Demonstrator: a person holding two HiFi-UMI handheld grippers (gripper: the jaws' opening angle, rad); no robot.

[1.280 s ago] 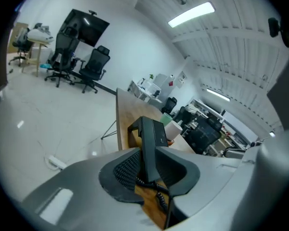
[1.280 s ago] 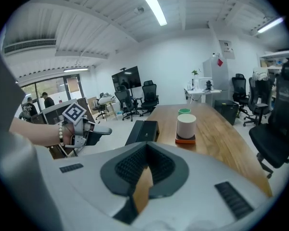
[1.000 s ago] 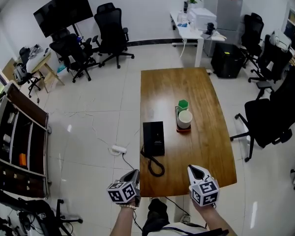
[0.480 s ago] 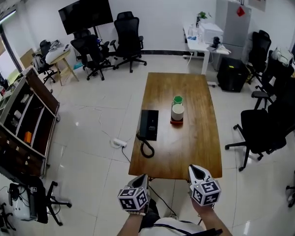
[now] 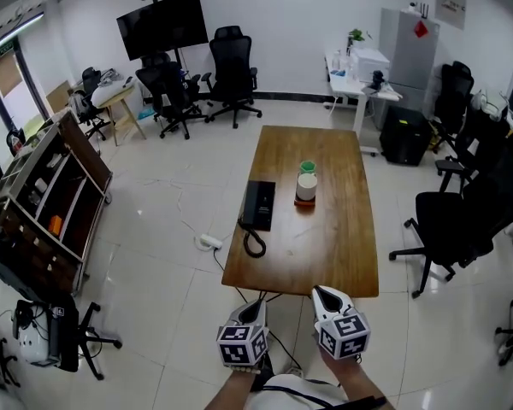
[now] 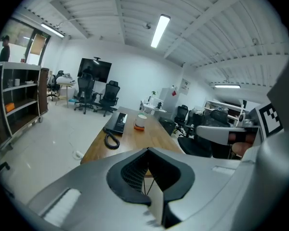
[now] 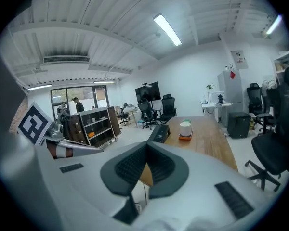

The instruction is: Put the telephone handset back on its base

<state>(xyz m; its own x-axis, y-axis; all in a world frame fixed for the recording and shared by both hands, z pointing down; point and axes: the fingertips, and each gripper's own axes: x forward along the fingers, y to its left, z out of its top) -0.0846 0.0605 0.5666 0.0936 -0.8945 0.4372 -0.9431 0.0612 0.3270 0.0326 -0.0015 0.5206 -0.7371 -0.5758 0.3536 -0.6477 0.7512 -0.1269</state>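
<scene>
A black telephone [image 5: 259, 203] lies on the left side of the long wooden table [image 5: 325, 246], and its coiled cord [image 5: 254, 243] loops toward the near edge. From this distance the handset cannot be told apart from the base. My left gripper [image 5: 256, 307] and right gripper [image 5: 324, 295] hang over the tiled floor, short of the table's near end. Both are shut with nothing between the fingers. The left gripper view looks over its closed tips [image 6: 148, 150] at the telephone [image 6: 118, 121] far ahead. Past the right gripper's closed tips [image 7: 147, 158] the telephone [image 7: 160, 133] also shows.
A white cup [image 5: 306, 186] stands on an orange coaster right of the phone, with a green object behind it. A power strip [image 5: 209, 242] lies on the floor left of the table. Black office chairs [image 5: 449, 220] stand to the right, and a dark shelf unit [image 5: 56, 195] to the left.
The head view has drawn back from the table, which now lies farther off. Both grippers have left the table's edge and are over the floor, still shut.
</scene>
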